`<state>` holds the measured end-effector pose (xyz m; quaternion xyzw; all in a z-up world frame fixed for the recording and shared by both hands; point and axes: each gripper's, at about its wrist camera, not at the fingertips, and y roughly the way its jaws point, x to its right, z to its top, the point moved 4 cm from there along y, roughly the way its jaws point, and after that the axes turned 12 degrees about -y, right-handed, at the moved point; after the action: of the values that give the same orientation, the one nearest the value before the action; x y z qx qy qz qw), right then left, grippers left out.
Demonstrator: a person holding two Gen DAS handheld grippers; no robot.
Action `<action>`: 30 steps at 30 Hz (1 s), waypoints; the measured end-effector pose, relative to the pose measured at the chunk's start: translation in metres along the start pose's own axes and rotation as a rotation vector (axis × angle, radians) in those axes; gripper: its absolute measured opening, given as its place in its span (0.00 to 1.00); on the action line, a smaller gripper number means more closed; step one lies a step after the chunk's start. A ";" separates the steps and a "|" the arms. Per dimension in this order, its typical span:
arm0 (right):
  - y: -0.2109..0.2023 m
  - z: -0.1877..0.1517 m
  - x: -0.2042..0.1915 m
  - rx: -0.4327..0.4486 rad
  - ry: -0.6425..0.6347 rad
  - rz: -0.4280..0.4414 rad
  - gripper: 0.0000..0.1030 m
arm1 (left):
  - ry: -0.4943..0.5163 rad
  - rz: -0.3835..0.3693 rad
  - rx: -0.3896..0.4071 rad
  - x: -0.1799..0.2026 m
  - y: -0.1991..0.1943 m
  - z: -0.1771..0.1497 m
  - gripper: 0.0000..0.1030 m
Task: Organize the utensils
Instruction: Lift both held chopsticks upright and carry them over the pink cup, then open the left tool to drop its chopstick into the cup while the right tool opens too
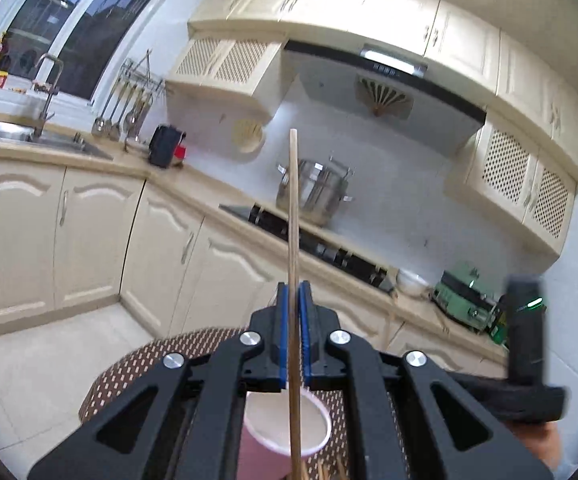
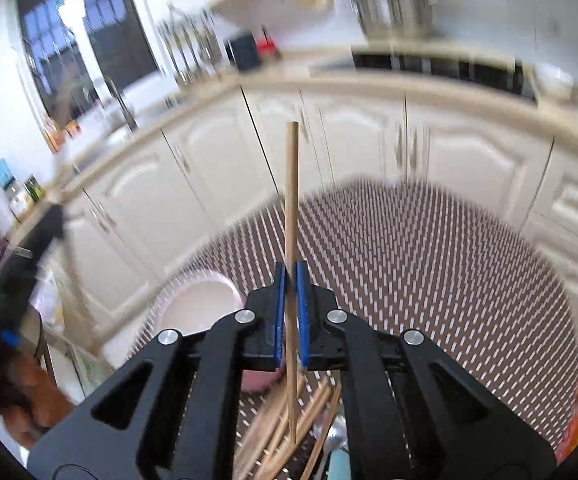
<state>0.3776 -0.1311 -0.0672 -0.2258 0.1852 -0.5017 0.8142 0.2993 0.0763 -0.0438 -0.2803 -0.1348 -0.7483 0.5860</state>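
- While the left gripper [image 1: 293, 292] pinches 1 upright chopstick [image 1: 293, 208], its lower end hangs over the pink cup [image 1: 285, 432] on the bench [image 1: 129, 372].
- As the right gripper [image 2: 291, 272] clamps another chopstick [image 2: 291, 184], loose chopsticks [image 2: 273, 432] lie on the bench below, beside the cup.

We see the patterned table [image 2: 429, 264] bare across its far half; at its near edge the pink cup [image 2: 201, 308] and loose chopsticks [image 2: 277, 424] crowd our path.
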 end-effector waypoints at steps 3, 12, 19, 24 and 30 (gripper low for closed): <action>-0.022 0.026 -0.010 0.122 -0.013 0.003 0.06 | 0.025 -0.012 0.062 0.008 0.007 0.004 0.05; -0.035 0.057 -0.024 0.330 0.003 0.021 0.06 | 0.075 -0.003 0.148 0.014 0.031 -0.002 0.05; -0.017 0.037 -0.037 0.276 -0.023 0.042 0.06 | 0.116 0.040 0.100 0.001 0.044 -0.027 0.05; -0.015 0.021 -0.038 0.251 -0.031 0.041 0.06 | 0.128 0.054 0.040 -0.003 0.038 -0.039 0.05; -0.013 0.006 -0.043 0.230 -0.050 0.027 0.06 | 0.126 0.046 -0.037 -0.006 0.031 -0.046 0.07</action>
<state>0.3528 -0.0968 -0.0520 -0.1408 0.1090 -0.5029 0.8458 0.3174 0.0481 -0.0885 -0.2466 -0.0773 -0.7531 0.6050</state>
